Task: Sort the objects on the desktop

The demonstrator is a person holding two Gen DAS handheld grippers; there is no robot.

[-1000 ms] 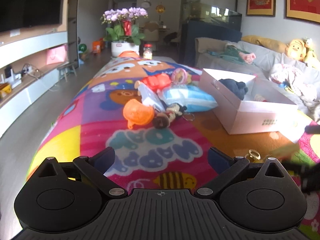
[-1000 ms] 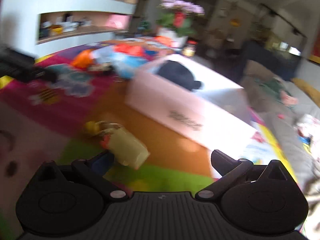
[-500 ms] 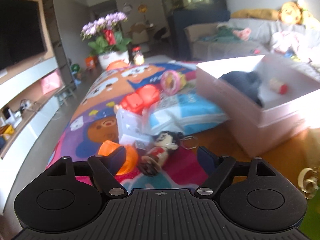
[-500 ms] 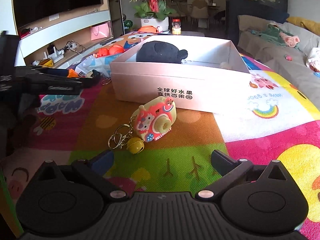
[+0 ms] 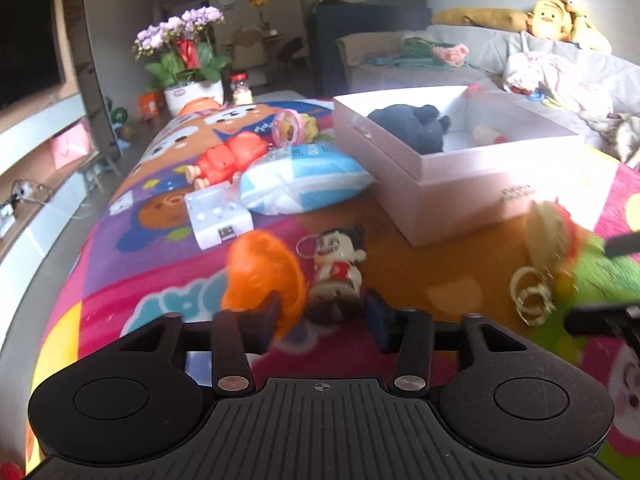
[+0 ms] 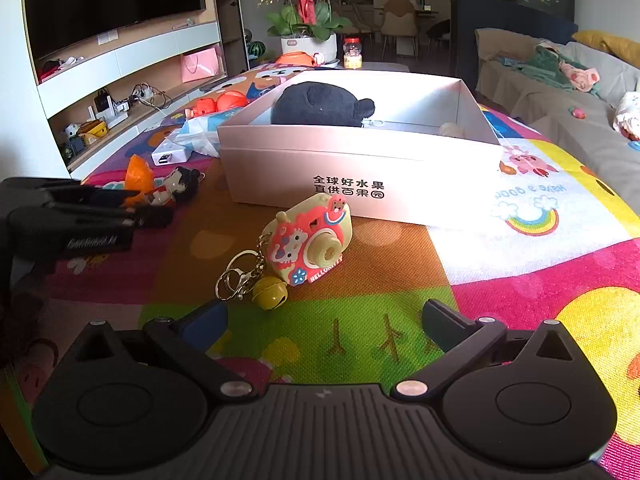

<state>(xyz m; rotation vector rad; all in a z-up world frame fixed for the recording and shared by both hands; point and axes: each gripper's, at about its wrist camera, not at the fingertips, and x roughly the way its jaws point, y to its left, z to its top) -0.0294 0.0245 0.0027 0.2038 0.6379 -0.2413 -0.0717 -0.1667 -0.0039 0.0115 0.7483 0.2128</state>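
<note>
We saw the colourful play mat (image 6: 400, 344) covering the table, with the open pink box (image 6: 360, 172) at twelve o'clock from the right claw (image 6: 324, 320). A black plush (image 6: 320, 106) lay inside the box. At ten o'clock from the box lay a blue-and-white pouch (image 5: 304, 180) and a white charger (image 5: 218, 216). Our right claw stood apart, empty, with the toy camera keychain (image 6: 312, 240) on the mat just ahead of it. Our left claw (image 5: 320, 322) was closing around the cartoon doll keychain (image 5: 340, 264), whose dark base sat between the fingers; an orange toy (image 5: 260, 268) lay at its nine o'clock, touching the left finger.
</note>
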